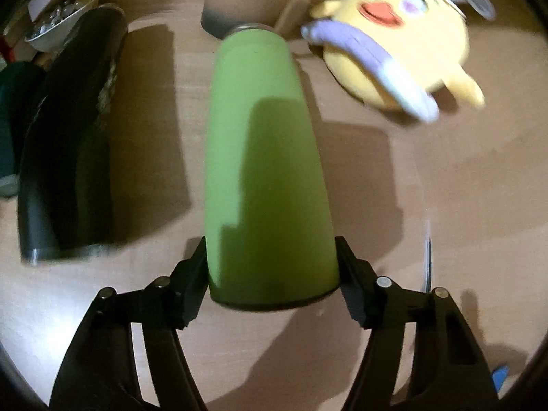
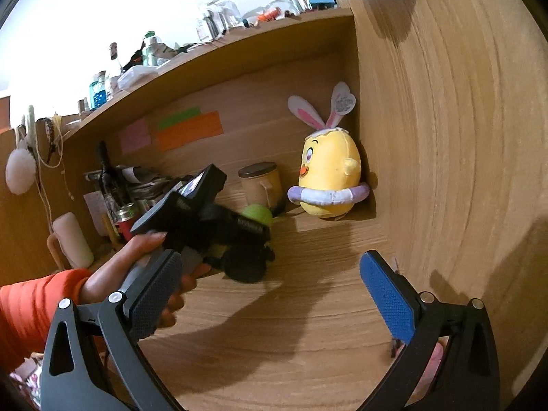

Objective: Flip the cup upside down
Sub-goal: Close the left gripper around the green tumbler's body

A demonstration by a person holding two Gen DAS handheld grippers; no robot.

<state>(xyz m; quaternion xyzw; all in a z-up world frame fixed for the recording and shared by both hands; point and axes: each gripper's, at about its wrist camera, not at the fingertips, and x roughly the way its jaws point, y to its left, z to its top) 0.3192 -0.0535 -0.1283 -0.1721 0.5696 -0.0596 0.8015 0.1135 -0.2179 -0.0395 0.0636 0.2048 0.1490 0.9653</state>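
Note:
A tall green cup (image 1: 267, 171) fills the middle of the left wrist view, its silver rim pointing away from me toward the back of the desk. My left gripper (image 1: 272, 270) is shut on it near its closed end, one finger on each side. In the right wrist view only a bit of the green cup (image 2: 256, 215) shows beyond the hand-held left gripper (image 2: 219, 226), held above the desk (image 2: 274, 325). My right gripper (image 2: 274, 304) is open and empty, low over the desk.
A yellow plush chick (image 1: 397, 51) (image 2: 328, 178) sits in the back right corner beside a brown mug (image 1: 246, 3) (image 2: 260, 185). A black bottle (image 1: 68, 144) lies at the left, a bowl (image 1: 61, 20) behind it. A wooden side wall (image 2: 445, 137) stands at the right.

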